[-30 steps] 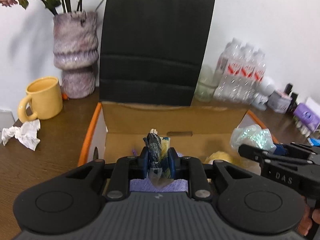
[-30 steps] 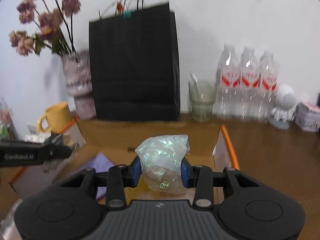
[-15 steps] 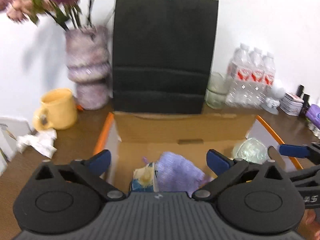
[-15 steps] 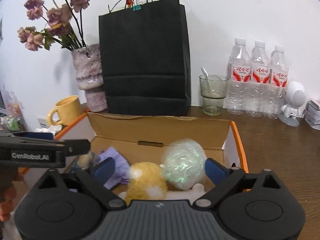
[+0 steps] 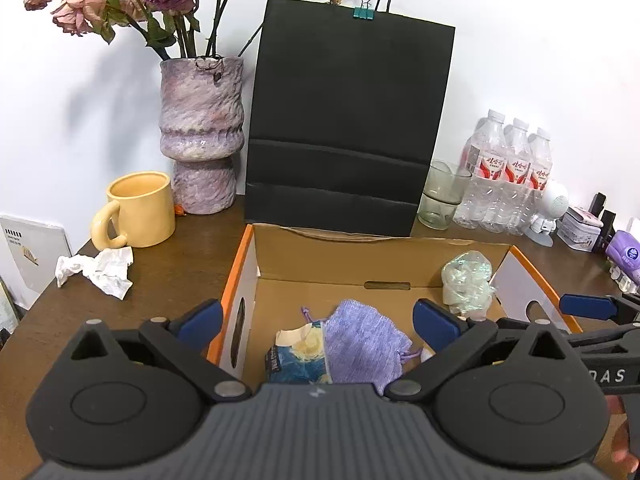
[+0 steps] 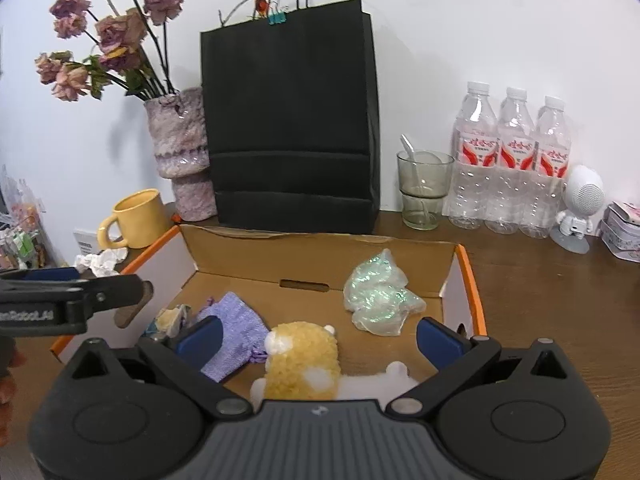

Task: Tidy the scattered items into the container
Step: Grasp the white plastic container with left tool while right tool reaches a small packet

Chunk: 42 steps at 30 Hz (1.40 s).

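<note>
Moved: both packets dropped, fingers now apart | left hand-held gripper point(image 5: 316, 322) spread, empty | right hand-held gripper point(image 6: 318, 334) spread, empty | box point(image 6: 464, 264) holds shiny bag point(image 6: 378, 292) ahead-right | crumpled paper point(image 5: 100, 270) on bench point(image 5: 168, 280), far left; left nearer.

Bright even light, soft wall shadows, sharp focus, fisheye-bent edges.

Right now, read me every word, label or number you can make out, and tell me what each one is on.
"DAS": on the right gripper, cut off by the frame.
"nRobot.AI": on the left gripper, first letters cut off.
Water bottles: red labels, print too small.
White card: barcode and print, unreadable.
Purple pack: logo blurred.
</note>
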### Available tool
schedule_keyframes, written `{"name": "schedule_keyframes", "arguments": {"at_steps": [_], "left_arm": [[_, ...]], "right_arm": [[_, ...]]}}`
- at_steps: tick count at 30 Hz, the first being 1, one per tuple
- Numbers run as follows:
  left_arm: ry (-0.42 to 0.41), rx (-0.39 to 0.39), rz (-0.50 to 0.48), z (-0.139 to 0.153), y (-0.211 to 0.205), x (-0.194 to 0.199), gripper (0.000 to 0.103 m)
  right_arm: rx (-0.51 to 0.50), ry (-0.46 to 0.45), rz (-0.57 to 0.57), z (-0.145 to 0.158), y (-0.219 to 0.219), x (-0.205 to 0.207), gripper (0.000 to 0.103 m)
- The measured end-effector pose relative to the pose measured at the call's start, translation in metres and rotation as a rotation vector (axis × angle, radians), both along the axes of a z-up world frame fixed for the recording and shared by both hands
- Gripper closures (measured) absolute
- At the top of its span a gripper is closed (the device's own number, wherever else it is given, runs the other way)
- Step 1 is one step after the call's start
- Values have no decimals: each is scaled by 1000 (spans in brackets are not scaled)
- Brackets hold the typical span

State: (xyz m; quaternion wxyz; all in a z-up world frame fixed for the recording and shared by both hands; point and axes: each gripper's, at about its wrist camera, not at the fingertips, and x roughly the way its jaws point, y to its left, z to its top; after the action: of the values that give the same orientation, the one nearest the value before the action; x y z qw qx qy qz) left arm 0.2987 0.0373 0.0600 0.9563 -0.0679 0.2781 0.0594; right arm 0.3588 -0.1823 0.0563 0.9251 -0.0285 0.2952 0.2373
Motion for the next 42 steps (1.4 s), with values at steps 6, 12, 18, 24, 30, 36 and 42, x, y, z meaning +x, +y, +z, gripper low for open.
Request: {"name": "schedule_keyframes", "arguments": {"at_steps": [6,12,18,24,30,36,42], "left_arm": [[-2,-12,3,0,2,-3,0],[-17,-24,-12,2,0,-19,0],[-69,-38,-34,12,-2,-55,0],[-130,-23,-70,19,-9,-104,0],[-134,3,-75,10,-12,-145,0],[-77,-24,-60,-13,-6,-169,0],[-26,-38,-57,-31,-3,-167,0]], "right_arm": [[-16,-6,4,0,2,-2,0],[3,-2,23,4,0,-11,0],[54,-43,28,18,-16,-38,0],[99,-97,67,31,-43,-87,0],[3,-99,-6,15,-63,-125,0],[-57,-11,-37,-24,-81,-146,0],[-84,58,-52,-57,-85,-157,2]]}}
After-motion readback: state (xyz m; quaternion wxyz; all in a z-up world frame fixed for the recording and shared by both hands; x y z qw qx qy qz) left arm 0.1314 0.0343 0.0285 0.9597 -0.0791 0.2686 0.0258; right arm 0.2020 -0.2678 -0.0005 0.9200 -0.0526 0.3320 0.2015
